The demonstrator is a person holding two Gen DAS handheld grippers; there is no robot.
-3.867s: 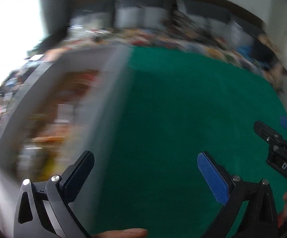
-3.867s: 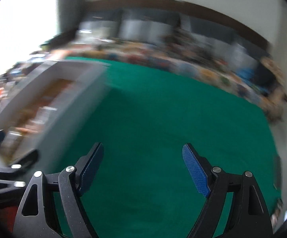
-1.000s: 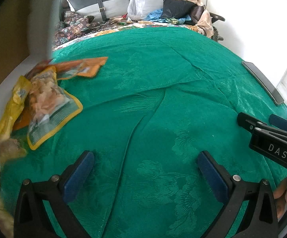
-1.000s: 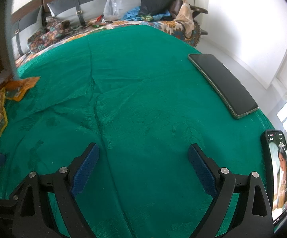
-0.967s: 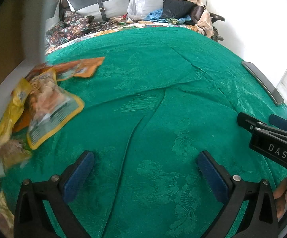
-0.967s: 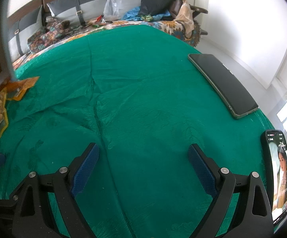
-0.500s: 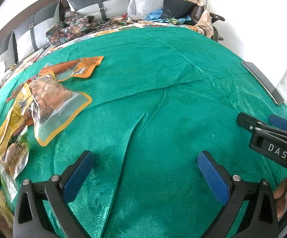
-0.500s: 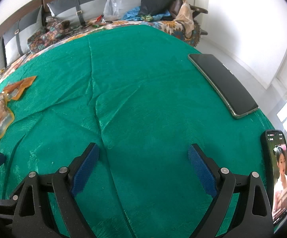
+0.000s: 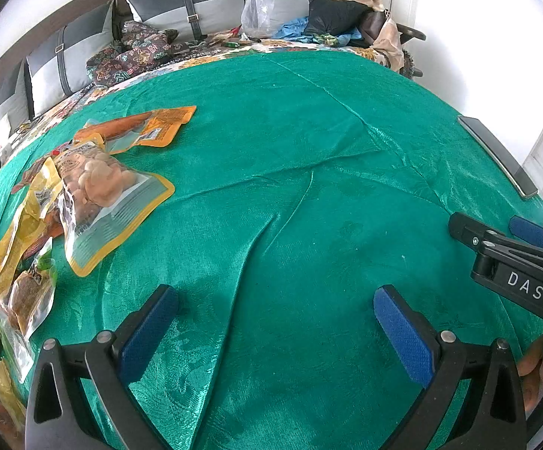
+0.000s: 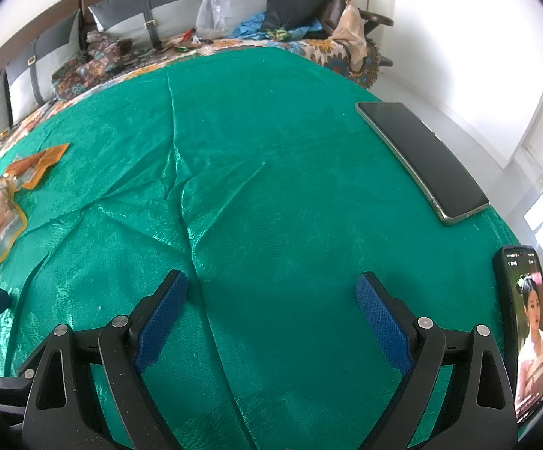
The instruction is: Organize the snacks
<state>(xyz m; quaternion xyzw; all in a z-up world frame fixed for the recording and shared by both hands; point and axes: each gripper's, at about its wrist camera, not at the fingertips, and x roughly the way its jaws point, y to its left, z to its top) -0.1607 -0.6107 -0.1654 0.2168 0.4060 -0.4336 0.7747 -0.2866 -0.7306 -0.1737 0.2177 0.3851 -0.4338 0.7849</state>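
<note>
Snack packets (image 9: 95, 195) lie in a heap to our far left, nearer the left gripper (image 9: 275, 318) than the right gripper (image 10: 271, 300). Both sets of tongs gape wide and empty over the green cloth (image 9: 309, 172); the top clear pouch's long axis runs away from us.

Grey-cushioned sofa (image 9: 181, 7) against bright white walls (image 10: 470, 37)

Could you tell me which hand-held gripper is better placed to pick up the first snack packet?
Left hand-held gripper: open, with the snack packets just to its left; the right hand-held gripper sits farther away.
</note>
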